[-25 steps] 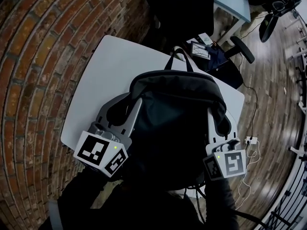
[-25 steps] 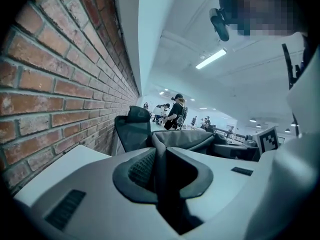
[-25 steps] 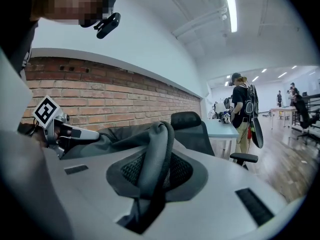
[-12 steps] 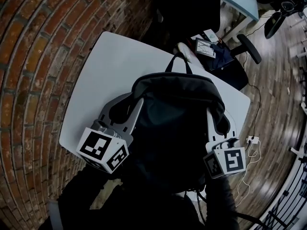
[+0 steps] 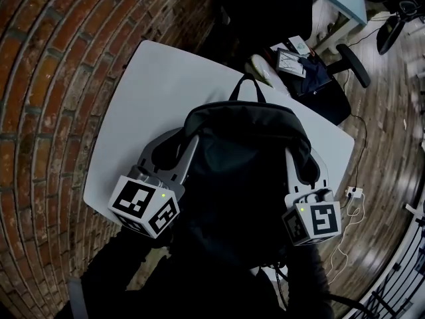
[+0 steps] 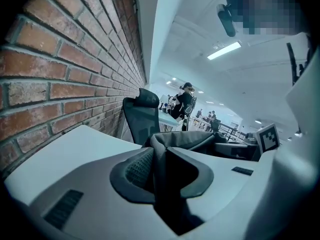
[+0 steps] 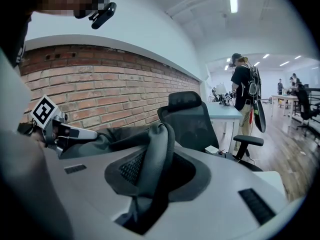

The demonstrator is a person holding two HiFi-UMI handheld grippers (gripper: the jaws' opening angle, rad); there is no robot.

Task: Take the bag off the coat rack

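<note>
A black backpack (image 5: 246,171) hangs over the white table (image 5: 149,92), its carry loop pointing away from me. My left gripper (image 5: 182,138) is shut on the bag's left edge. In the left gripper view a fold of dark fabric (image 6: 161,151) is pinched between the pads of that gripper (image 6: 162,171). My right gripper (image 5: 302,153) is at the bag's right edge. Its jaws are opening. A rounded fold of the bag (image 7: 156,149) still stands between them, leaning on the left pad, with a dark gap on the other side of the right gripper (image 7: 160,173). No coat rack is in view.
A brick wall (image 5: 46,78) runs along the left. A black office chair (image 7: 192,119) stands behind the table, with papers (image 5: 292,62) beside it. A cable and plug (image 5: 352,195) lie on the wooden floor at the right. A person (image 7: 245,91) stands far off by another desk.
The bag and both grippers keep almost the same place over the table. The view has drifted slightly, so the table and chair sit a little further right.
</note>
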